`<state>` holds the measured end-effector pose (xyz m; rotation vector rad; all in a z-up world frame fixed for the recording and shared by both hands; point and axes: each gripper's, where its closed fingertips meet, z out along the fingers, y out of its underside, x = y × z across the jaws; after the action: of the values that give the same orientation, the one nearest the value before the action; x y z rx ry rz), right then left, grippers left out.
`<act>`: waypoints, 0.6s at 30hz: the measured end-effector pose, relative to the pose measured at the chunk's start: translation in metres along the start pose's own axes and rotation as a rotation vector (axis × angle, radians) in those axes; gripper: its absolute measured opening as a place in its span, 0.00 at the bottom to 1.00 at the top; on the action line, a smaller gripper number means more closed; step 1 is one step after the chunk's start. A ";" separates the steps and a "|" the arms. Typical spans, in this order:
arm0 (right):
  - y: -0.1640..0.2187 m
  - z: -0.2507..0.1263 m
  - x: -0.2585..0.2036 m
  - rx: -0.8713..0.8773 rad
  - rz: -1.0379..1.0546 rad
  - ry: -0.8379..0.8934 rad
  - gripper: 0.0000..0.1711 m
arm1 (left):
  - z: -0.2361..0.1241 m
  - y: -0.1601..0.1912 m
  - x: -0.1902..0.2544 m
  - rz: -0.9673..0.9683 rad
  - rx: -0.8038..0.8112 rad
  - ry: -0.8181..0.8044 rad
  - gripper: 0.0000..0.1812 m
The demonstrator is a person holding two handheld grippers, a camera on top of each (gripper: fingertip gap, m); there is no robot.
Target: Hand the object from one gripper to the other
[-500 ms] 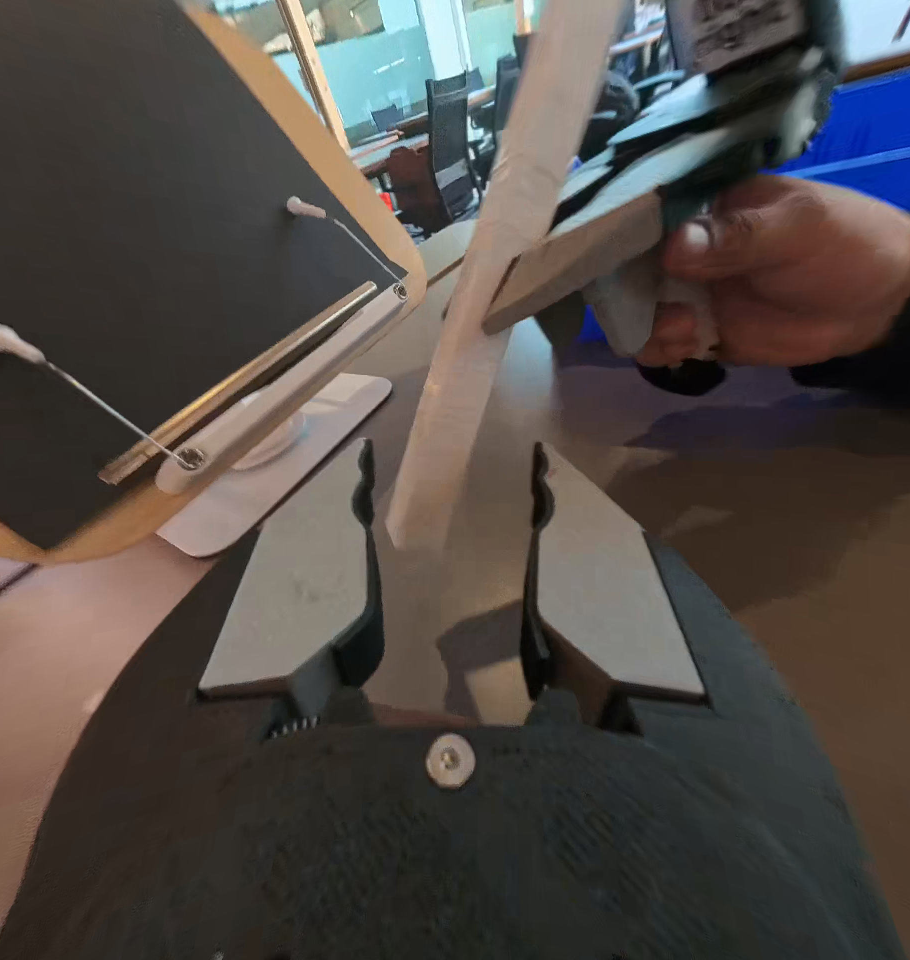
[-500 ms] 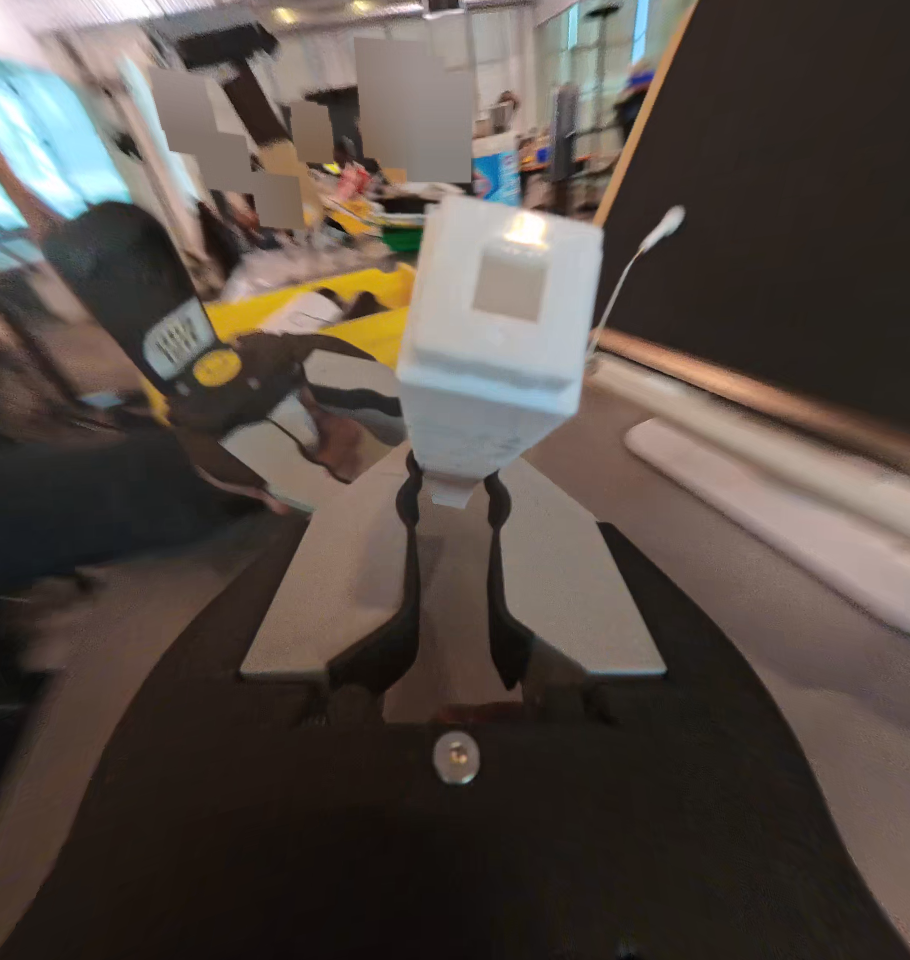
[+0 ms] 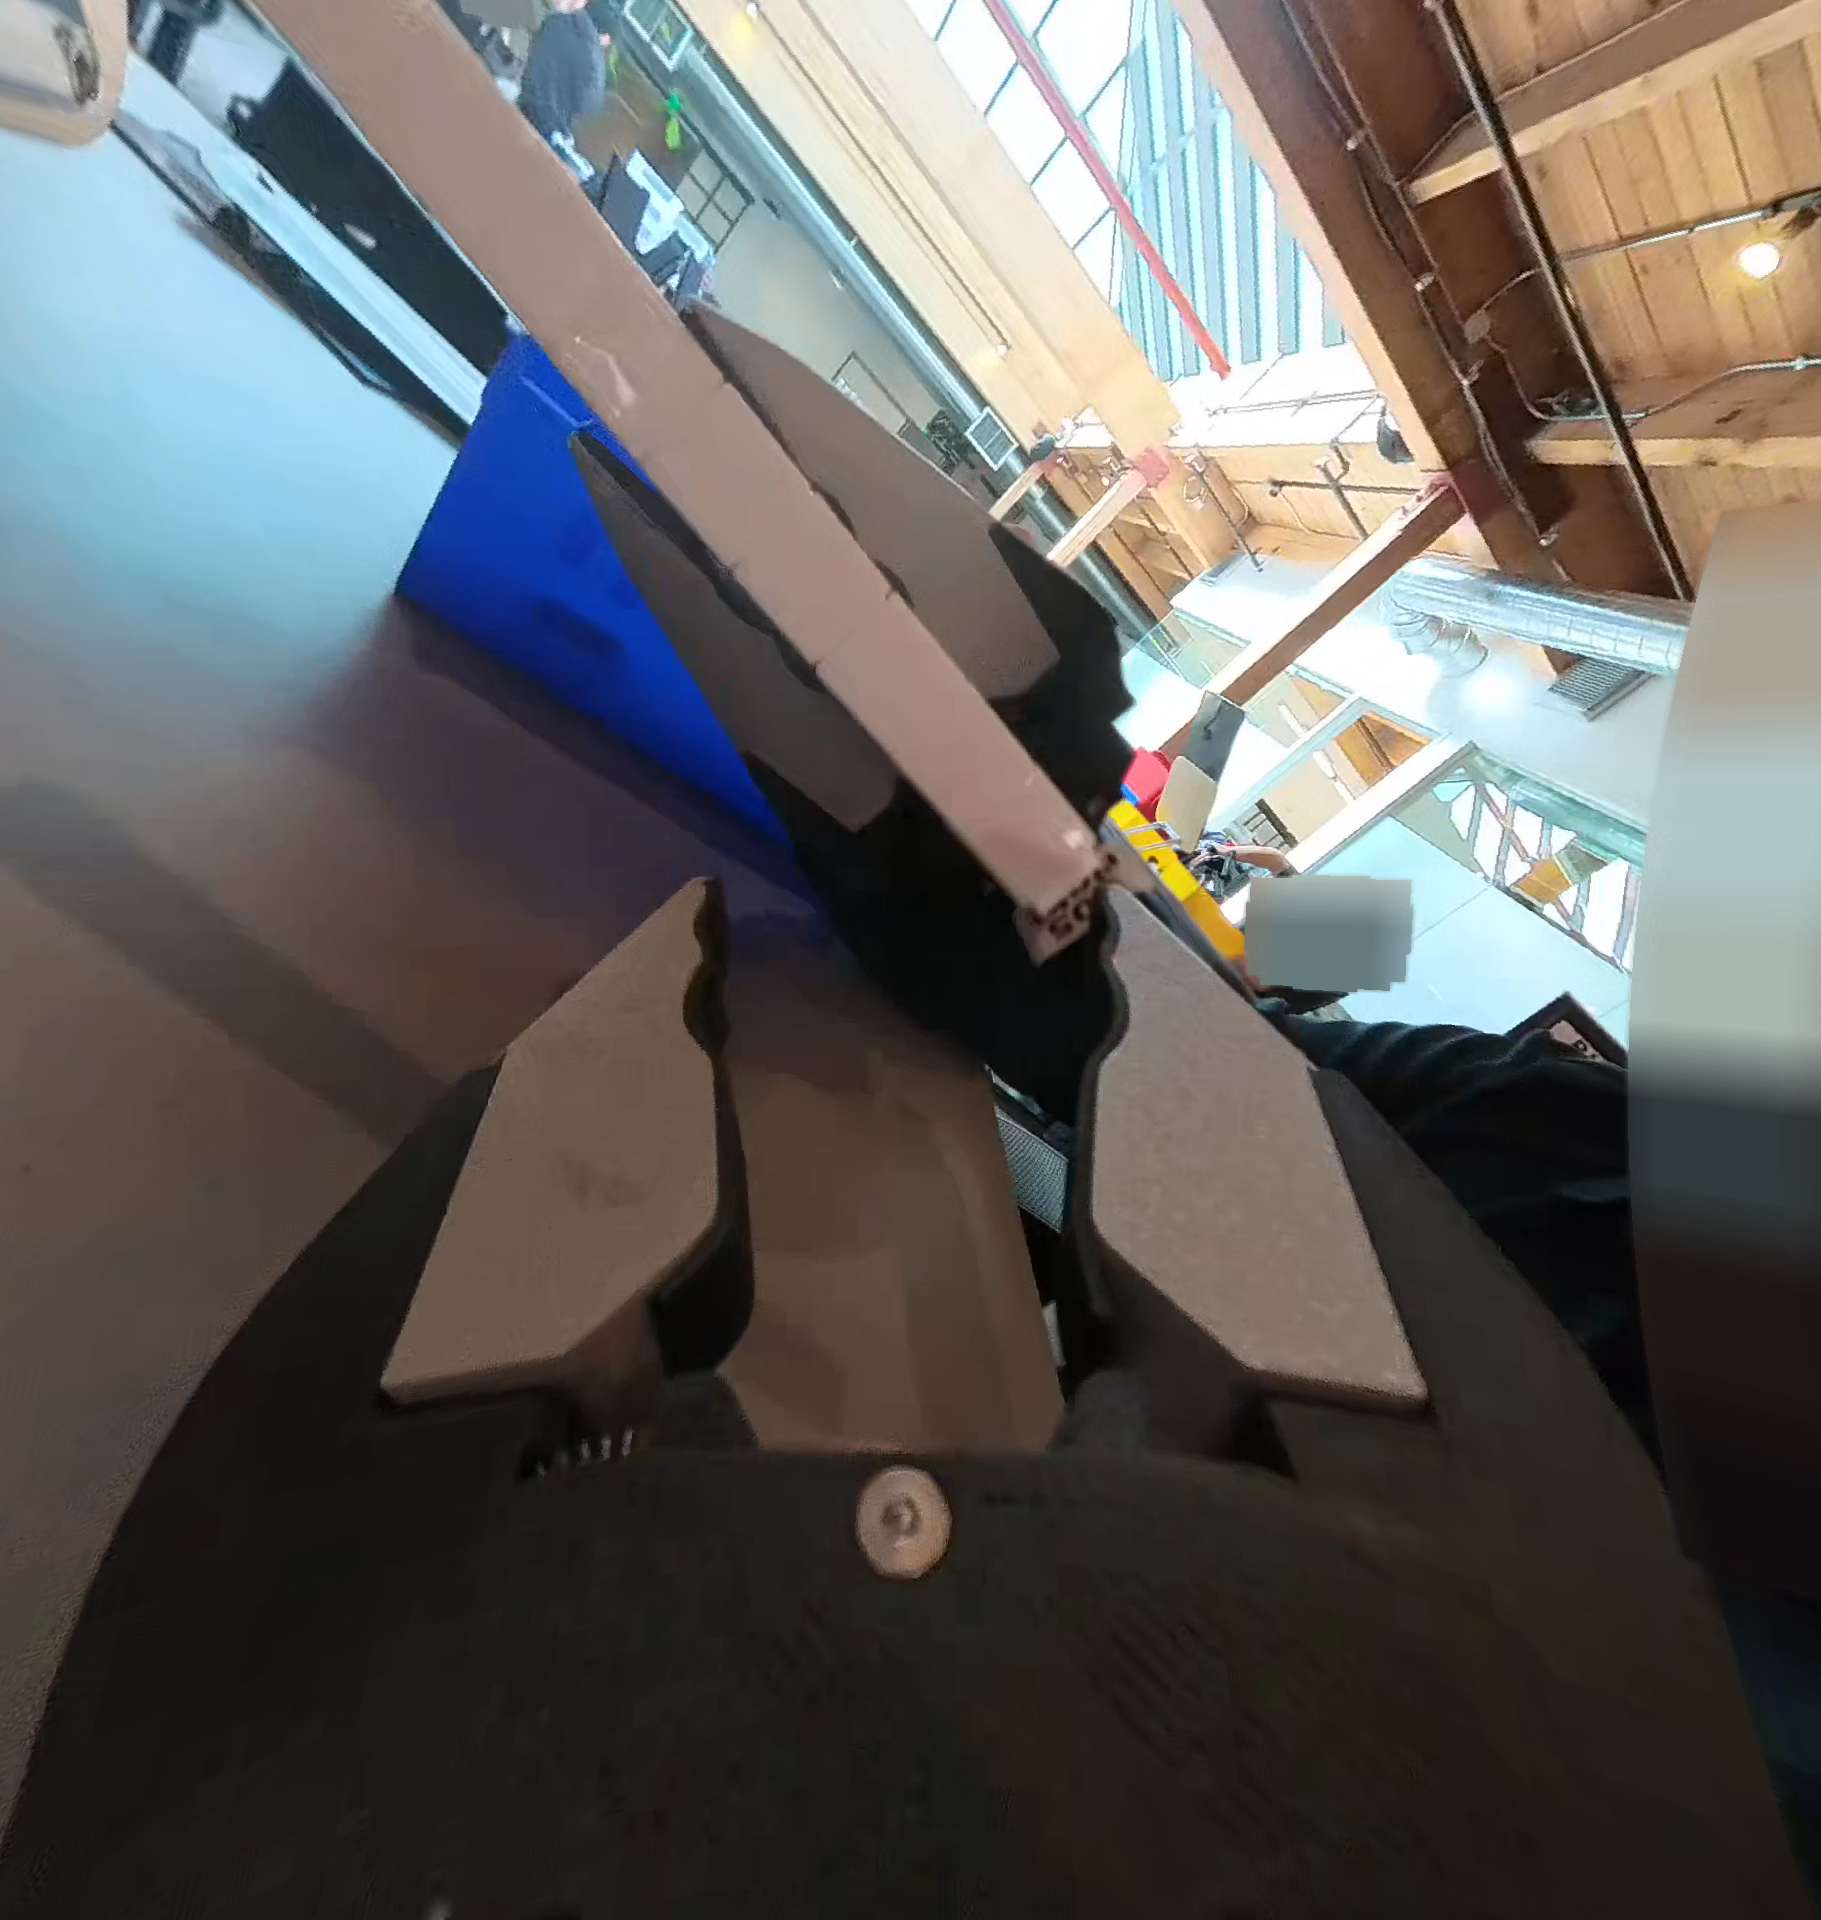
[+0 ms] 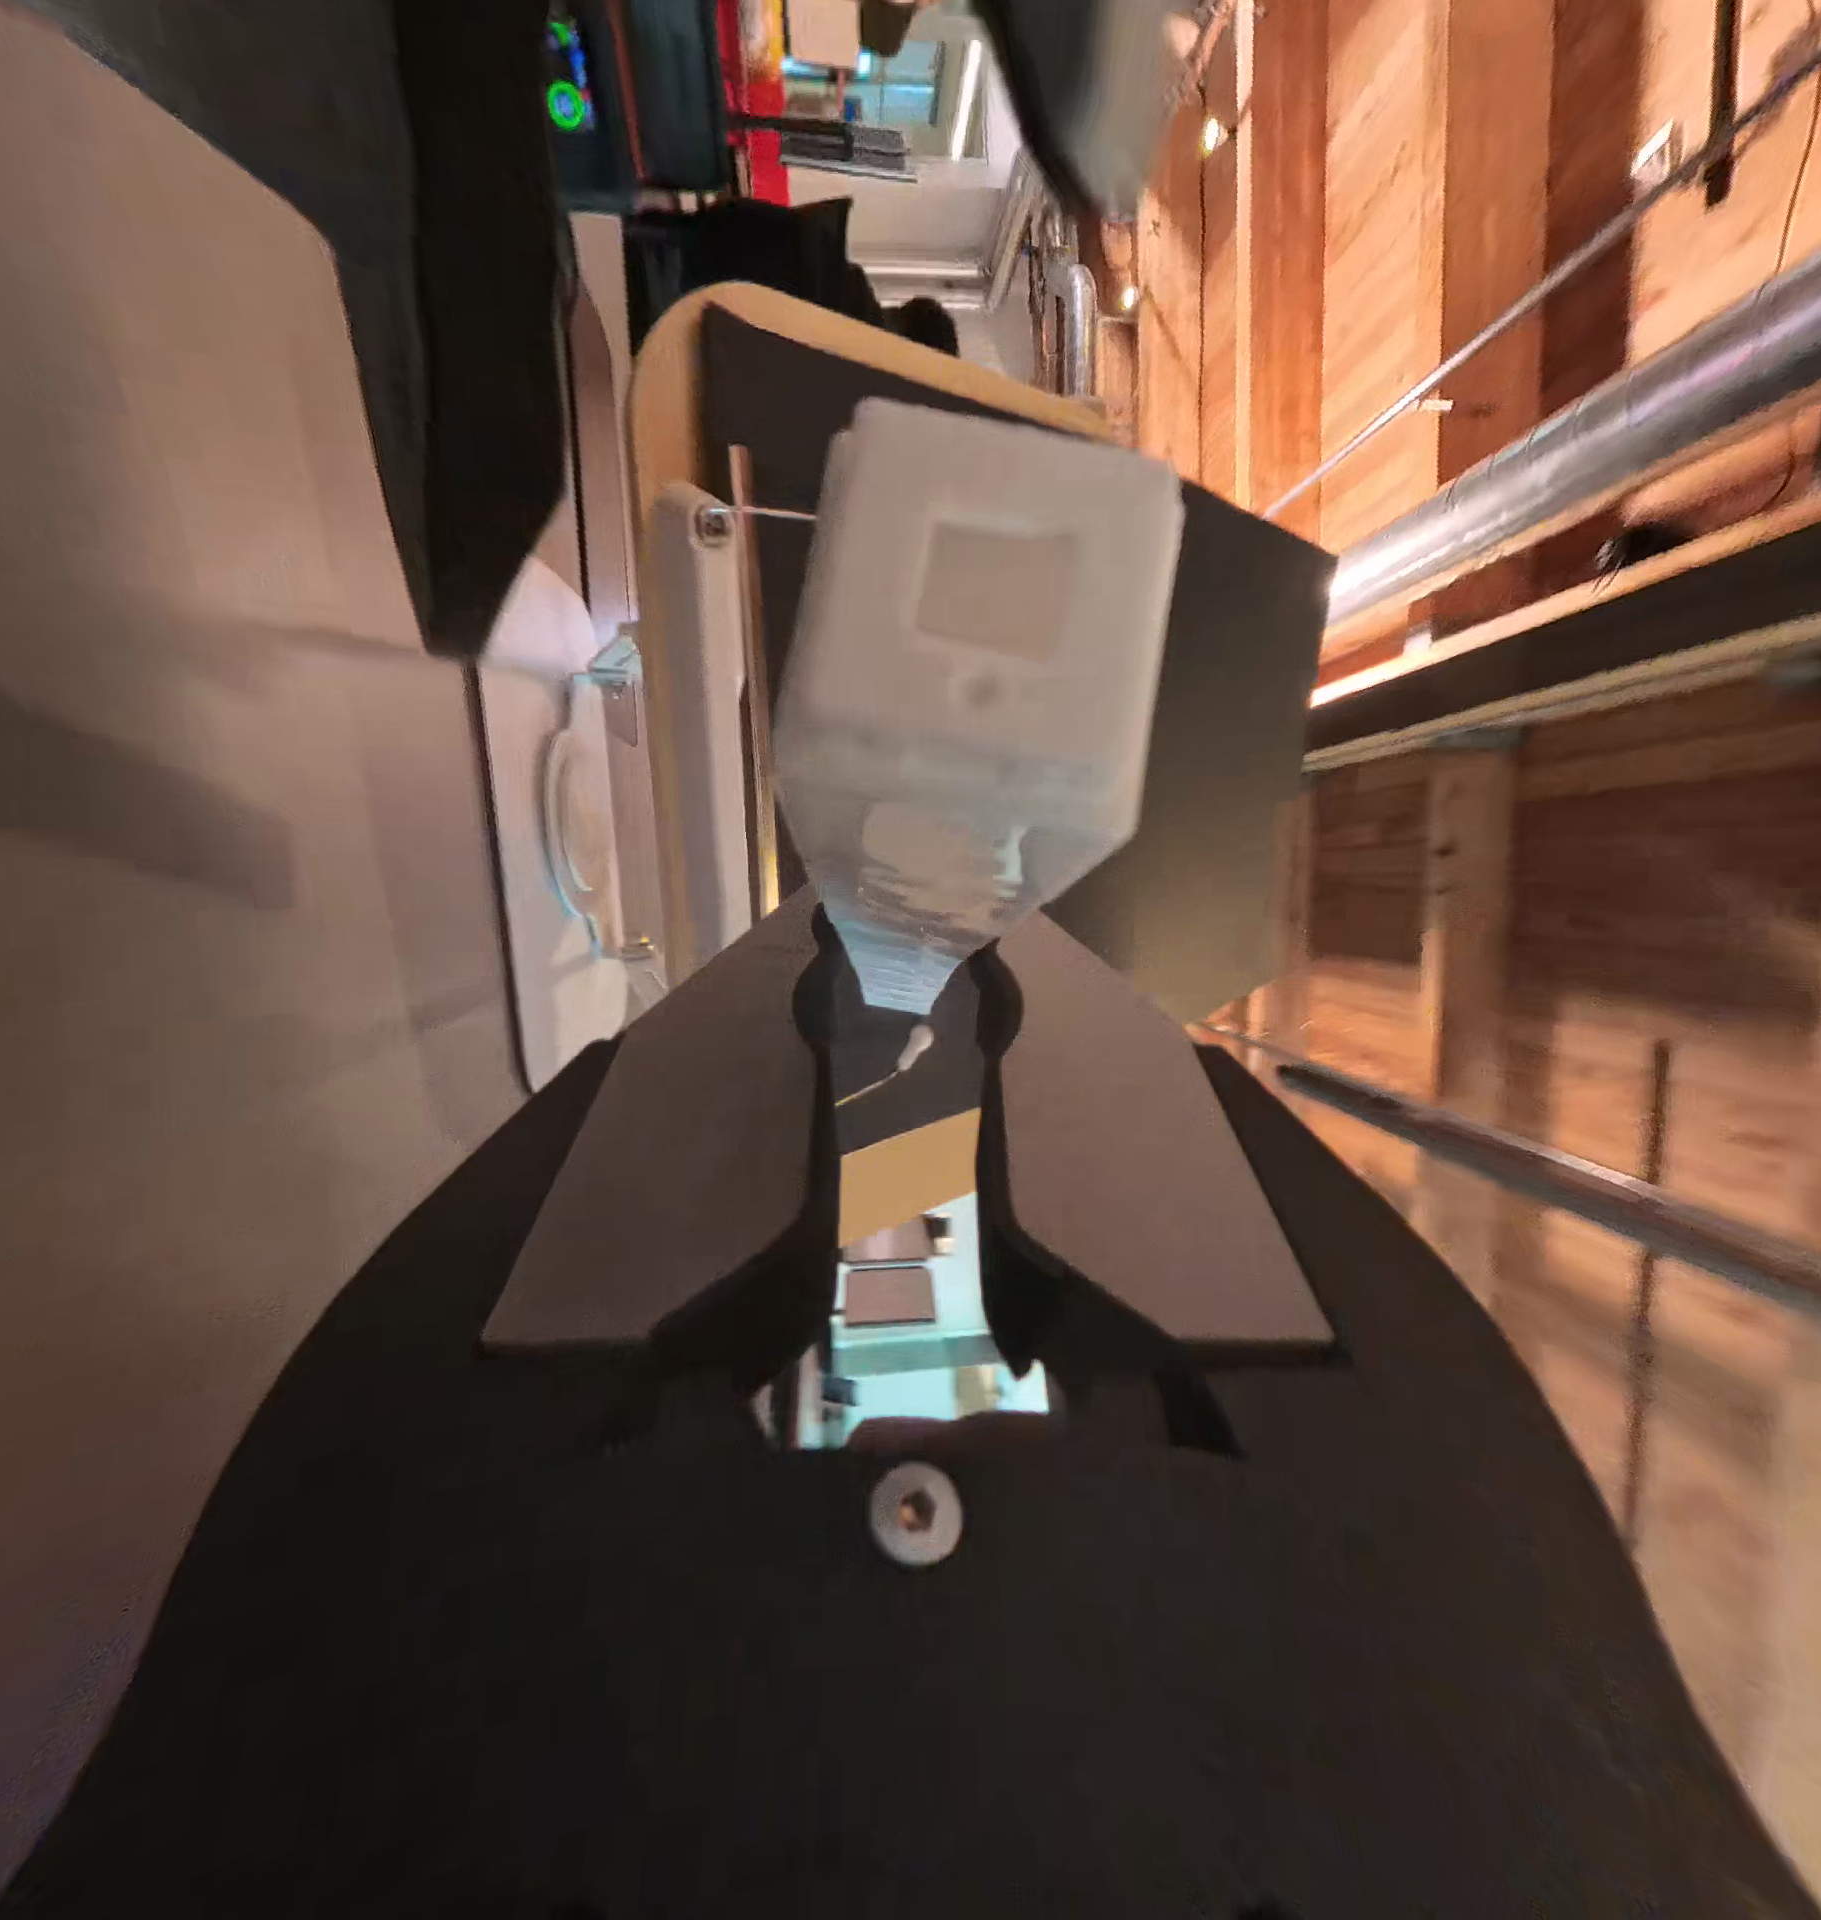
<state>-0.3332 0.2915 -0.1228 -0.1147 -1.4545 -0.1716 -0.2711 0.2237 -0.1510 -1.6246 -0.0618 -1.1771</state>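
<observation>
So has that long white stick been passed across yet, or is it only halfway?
About halfway, I'd say. Done: the right hand-held gripper has the long white plastic bar clamped and has brought it to the other one. In hand: the bar's end sits near the tip of one of the fingers of the left hand-held gripper, whose jaws stand wide apart. Left: closing the left, then releasing the right.

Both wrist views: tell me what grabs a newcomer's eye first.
A long white rectangular bar runs diagonally across the left wrist view, clamped by the right gripper. Its end hangs just above the open left gripper. Behind lie a bright blue bin and timber ceiling beams.
</observation>
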 end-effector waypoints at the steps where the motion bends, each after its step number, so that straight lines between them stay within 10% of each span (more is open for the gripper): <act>1: -0.006 0.001 -0.004 -0.002 -0.045 -0.003 0.12 | 0.001 0.001 -0.002 -0.010 -0.002 -0.005 0.38; 11: -0.046 0.001 -0.038 0.048 -0.221 -0.054 0.12 | 0.002 0.023 -0.023 0.015 -0.133 -0.099 0.17; 18: -0.028 -0.001 -0.030 0.035 0.120 -0.156 0.37 | -0.010 -0.002 -0.032 0.039 0.006 -0.147 0.12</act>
<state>-0.3407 0.2655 -0.1537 -0.1900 -1.6000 -0.0402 -0.2957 0.2328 -0.1727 -1.6983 -0.1270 -1.0256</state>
